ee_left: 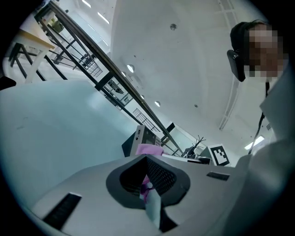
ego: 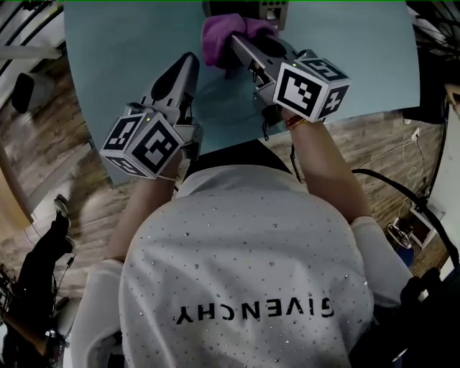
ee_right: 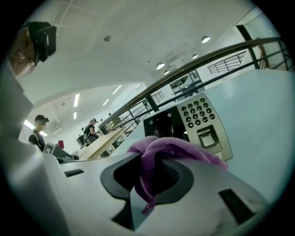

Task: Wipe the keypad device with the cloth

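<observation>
The keypad device [ego: 248,8] stands at the far edge of the light blue table [ego: 115,57]; its grey face with dark round keys [ee_right: 203,124] rises just beyond my right jaws. My right gripper [ego: 237,39] is shut on a purple cloth [ego: 219,36], which bunches over the jaws [ee_right: 170,147] close in front of the device. My left gripper [ego: 188,61] hovers over the table to the left and nearer, shut with nothing held. From the left gripper view the device [ee_left: 140,138] and the cloth [ee_left: 150,150] lie ahead to the right.
The table's near edge runs just under both grippers, with wooden floor [ego: 43,144] beyond it on the left. Cables and a white box [ego: 420,223] lie at the right. A dark railing [ee_right: 221,55] and people at desks [ee_right: 90,131] stand far behind.
</observation>
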Action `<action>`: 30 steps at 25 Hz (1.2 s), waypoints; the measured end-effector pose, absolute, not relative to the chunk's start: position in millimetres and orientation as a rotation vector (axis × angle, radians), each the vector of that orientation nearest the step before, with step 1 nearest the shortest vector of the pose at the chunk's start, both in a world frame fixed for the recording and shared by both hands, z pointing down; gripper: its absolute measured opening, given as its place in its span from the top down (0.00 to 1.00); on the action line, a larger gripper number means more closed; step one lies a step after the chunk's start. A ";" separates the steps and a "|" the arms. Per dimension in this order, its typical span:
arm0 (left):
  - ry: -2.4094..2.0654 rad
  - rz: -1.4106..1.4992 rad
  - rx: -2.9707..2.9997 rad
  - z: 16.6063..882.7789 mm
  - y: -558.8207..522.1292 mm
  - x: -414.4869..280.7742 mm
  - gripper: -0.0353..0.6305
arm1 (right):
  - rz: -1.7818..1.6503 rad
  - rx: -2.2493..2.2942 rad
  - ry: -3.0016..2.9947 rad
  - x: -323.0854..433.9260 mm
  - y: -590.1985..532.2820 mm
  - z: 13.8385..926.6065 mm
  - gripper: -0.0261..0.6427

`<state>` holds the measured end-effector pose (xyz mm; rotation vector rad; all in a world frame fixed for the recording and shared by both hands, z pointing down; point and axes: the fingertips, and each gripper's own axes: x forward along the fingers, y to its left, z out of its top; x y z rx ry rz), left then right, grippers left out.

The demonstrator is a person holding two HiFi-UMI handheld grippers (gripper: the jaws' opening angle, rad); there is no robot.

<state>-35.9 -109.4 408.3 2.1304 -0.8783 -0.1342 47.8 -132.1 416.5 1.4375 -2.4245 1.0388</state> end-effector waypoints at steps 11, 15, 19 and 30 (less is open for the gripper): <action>-0.869 -0.101 2.146 405.0 -110.6 -38.0 0.95 | 1.154 1.783 -2.246 132.9 -139.1 428.6 0.85; -0.883 -0.096 2.149 402.5 -105.9 -38.3 0.95 | 1.176 1.885 -2.203 162.7 -131.8 429.1 0.85; -0.878 -0.097 2.160 401.4 -111.2 -42.6 0.95 | 1.163 1.947 -2.170 174.9 -138.9 431.2 0.85; -0.920 -0.134 2.139 394.2 -132.1 -49.9 0.95 | 1.180 1.807 -2.319 119.8 -131.2 408.4 0.85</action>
